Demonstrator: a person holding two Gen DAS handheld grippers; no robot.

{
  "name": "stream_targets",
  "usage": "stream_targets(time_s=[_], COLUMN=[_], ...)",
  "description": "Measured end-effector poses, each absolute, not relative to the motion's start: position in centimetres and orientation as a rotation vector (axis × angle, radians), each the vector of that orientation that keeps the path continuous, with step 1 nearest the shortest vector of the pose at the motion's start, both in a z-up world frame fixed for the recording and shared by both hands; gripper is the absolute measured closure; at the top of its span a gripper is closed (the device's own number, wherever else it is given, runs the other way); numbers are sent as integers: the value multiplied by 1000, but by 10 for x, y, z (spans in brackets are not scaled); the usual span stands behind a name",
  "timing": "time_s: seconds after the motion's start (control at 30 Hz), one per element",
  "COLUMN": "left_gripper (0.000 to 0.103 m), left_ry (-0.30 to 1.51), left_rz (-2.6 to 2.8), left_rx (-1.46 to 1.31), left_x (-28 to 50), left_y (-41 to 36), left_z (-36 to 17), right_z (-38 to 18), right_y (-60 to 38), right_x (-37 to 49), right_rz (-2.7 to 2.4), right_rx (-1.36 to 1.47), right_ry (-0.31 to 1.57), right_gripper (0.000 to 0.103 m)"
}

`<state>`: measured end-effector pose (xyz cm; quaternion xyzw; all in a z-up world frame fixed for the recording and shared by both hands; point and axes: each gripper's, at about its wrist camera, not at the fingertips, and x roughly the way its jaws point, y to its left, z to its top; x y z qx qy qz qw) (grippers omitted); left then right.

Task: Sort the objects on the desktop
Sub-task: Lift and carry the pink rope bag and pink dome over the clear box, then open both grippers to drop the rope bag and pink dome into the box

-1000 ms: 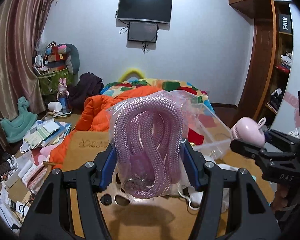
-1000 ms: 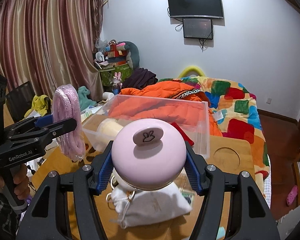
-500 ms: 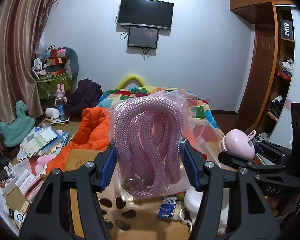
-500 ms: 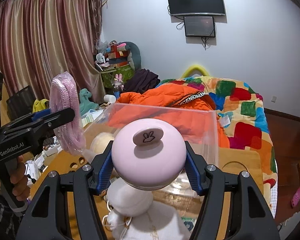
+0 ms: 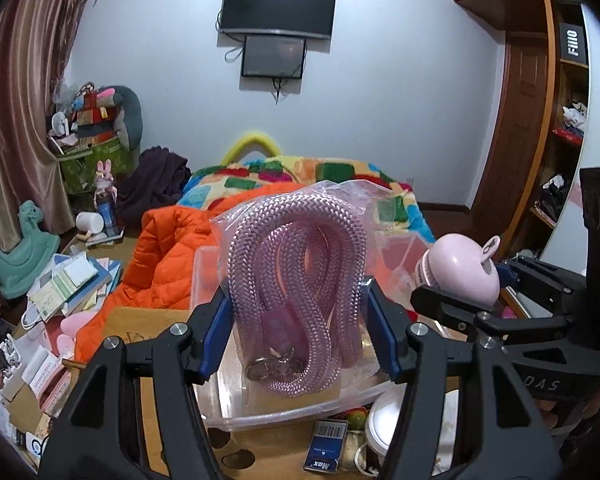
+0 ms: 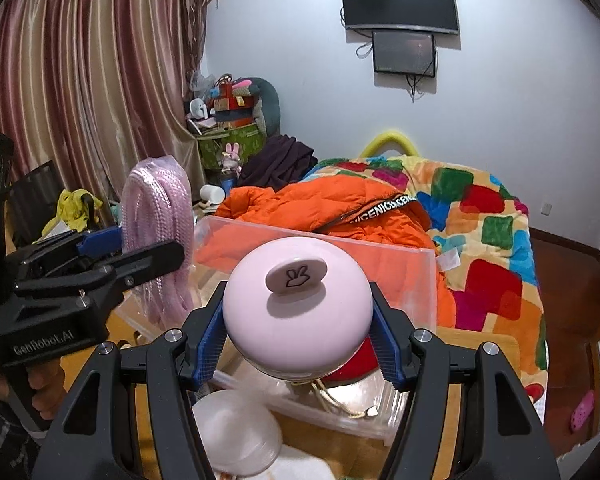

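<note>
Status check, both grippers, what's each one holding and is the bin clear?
Left gripper shut on bagged pink rope. Right gripper shut on pink round case. Both above clear bin; nothing blocking.

White bowl partly behind jaws

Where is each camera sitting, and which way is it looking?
Left wrist view: sits on the left gripper, looking forward over the bagged pink rope it squeezes toward the clear bin and bed; the right gripper shows at the right.
Right wrist view: sits on the right gripper, looking past the pink round gadget toward the bin; the left gripper and a hand show at the left.
Both share the bin, bed, orange jacket and wall TV.
</note>
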<state>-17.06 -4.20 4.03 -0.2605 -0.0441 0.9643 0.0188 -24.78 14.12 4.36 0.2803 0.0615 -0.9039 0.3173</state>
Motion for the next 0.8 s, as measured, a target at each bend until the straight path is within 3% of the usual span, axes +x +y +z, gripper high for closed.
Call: stream_targets(time_s=[0.5,0.8], left_gripper=[43,43], left_ry=[-91,-176], left_rz=[2949,2912], left_rx=[-941,-964], left_x=[-210,-216], left_y=[-38,-49], left_z=[2,-7], right_z=[9,2], right_y=[136,125], right_x=[-279,-277], right_rz=[-2332,-2349], right_rx=[825,821], right_ry=[170,252], right_gripper=[43,43])
